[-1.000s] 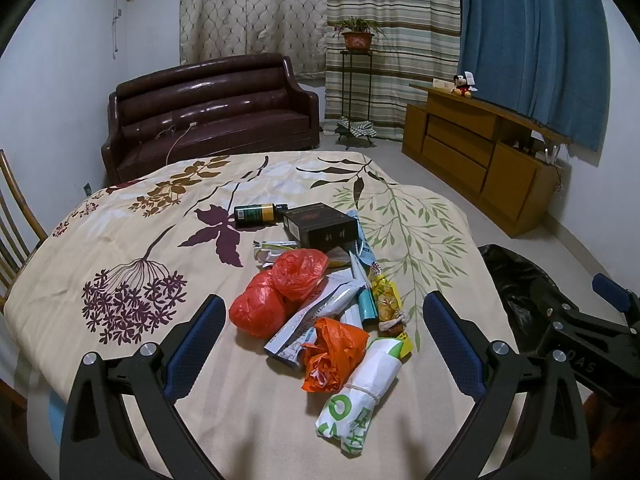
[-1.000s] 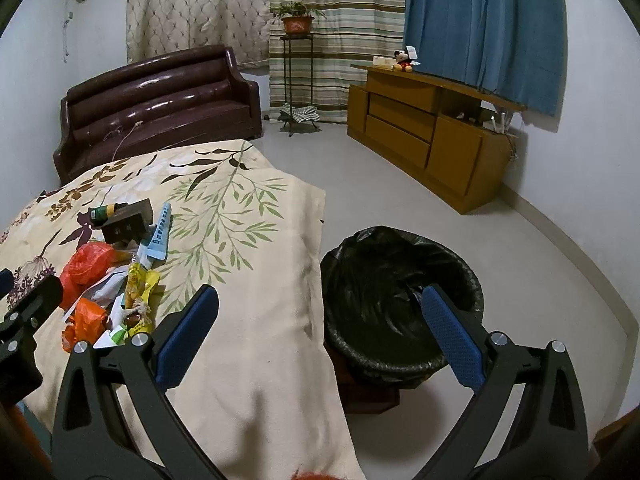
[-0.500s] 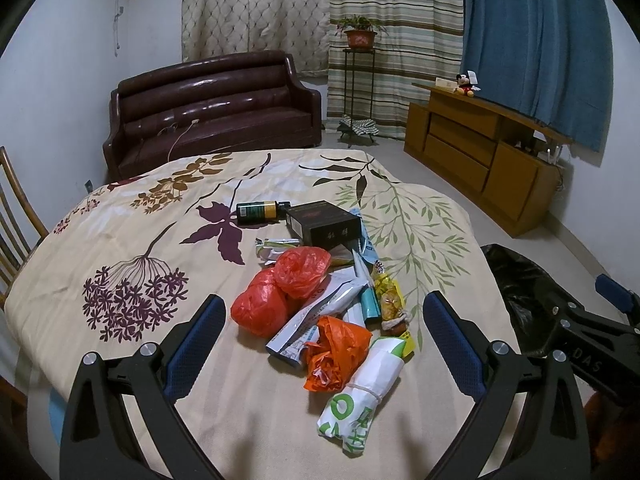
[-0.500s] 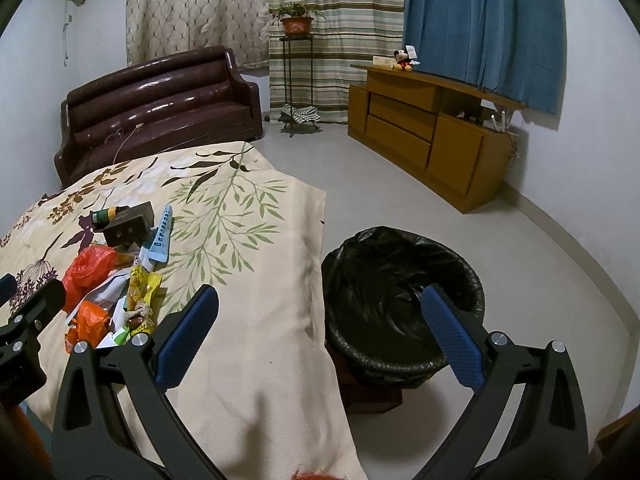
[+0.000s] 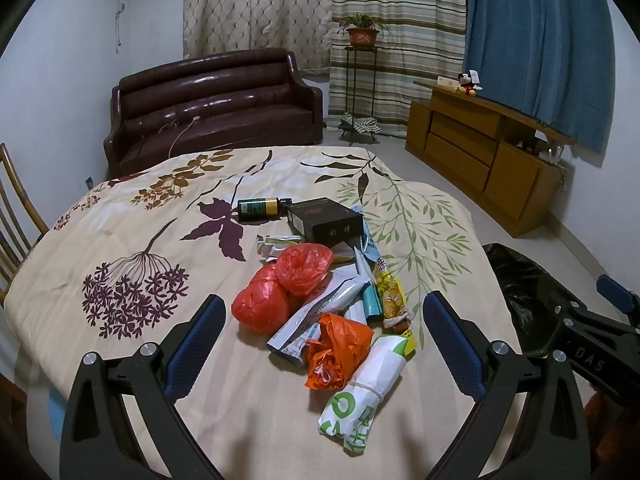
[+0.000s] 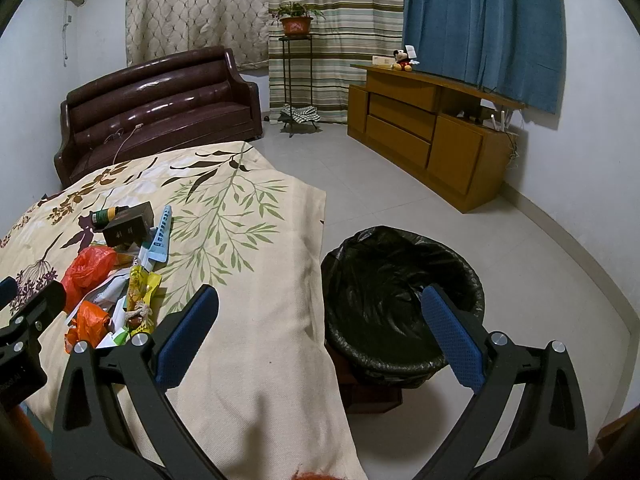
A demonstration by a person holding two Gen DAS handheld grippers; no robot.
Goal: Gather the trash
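Step in hand, as judged: start of pickup, nothing grasped yet. Left claw [image 5: 324, 320] is hanging wide and empty over the trash pile [image 5: 328, 292], which is lying on the table [image 5: 132, 240] toward its right edge. Right claw [image 6: 320, 320] is also gaping wide and empty, pointing past the table's right edge toward the bin [image 6: 400, 292], which is sitting on the floor just beside that edge, black liner in place.

Nearest pieces: white-green wrapper [image 5: 364, 392], orange bag [image 5: 336, 348], red bags [image 5: 280, 284]. Farther back: black box [image 5: 326, 222] and bottle [image 5: 258, 208].

Next move probably calls for lowering the left claw onto one near piece; bags are looking soft and crushable.

Table is wearing a floral cloth. Room: brown sofa [image 5: 216, 100], wooden cabinet [image 6: 424, 128], curtains.
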